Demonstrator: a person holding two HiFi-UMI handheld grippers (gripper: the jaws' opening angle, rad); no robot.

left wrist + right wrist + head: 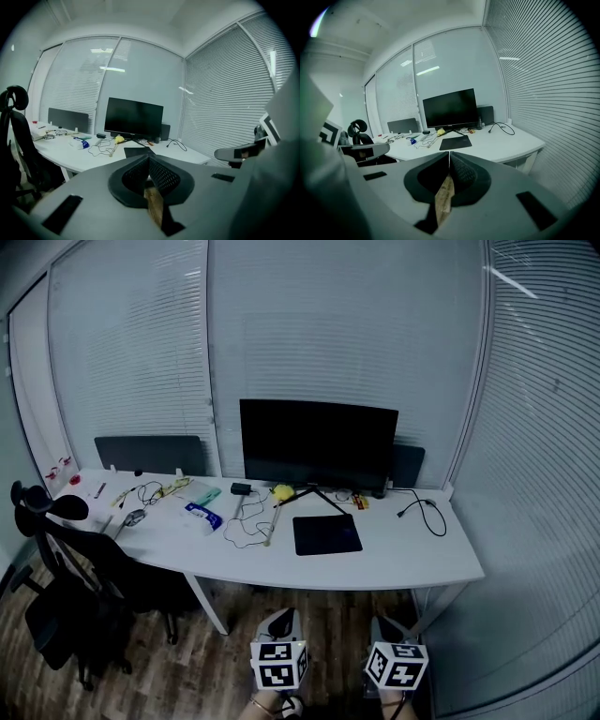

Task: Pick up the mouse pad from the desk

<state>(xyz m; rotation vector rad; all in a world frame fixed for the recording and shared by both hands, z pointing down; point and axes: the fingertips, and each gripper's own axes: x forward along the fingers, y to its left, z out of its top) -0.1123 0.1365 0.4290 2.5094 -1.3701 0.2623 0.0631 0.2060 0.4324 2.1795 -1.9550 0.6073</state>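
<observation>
A white desk (412, 554) with a curved front edge stands in the corner of a small office, closed in by glass walls with lowered slatted blinds (544, 474). The floor (225, 662) is dark wood plank. The black mouse pad (326, 534) lies flat on the desk, just in front of the black monitor (319, 446) and a little to its right, with one leg of the monitor's stand touching its back edge.

To the pad's left a thin white cable (246, 531) loops over the surface, with a blue and white packet (202, 516) beyond it. A small yellow thing (283, 491), too small to name, sits at the monitor's foot. A black cable (427, 514) curls near the desk's right end. A dark divider panel (150, 454) stands along the back edge on the left. A black office chair (70, 587) is parked at the desk's left end.

Both tools hang low over the floor, well short of the desk. The left gripper (149, 158) is clenched, jaws pressed together on nothing. The right gripper (449, 154) is likewise closed and empty, pointing towards the pad.
</observation>
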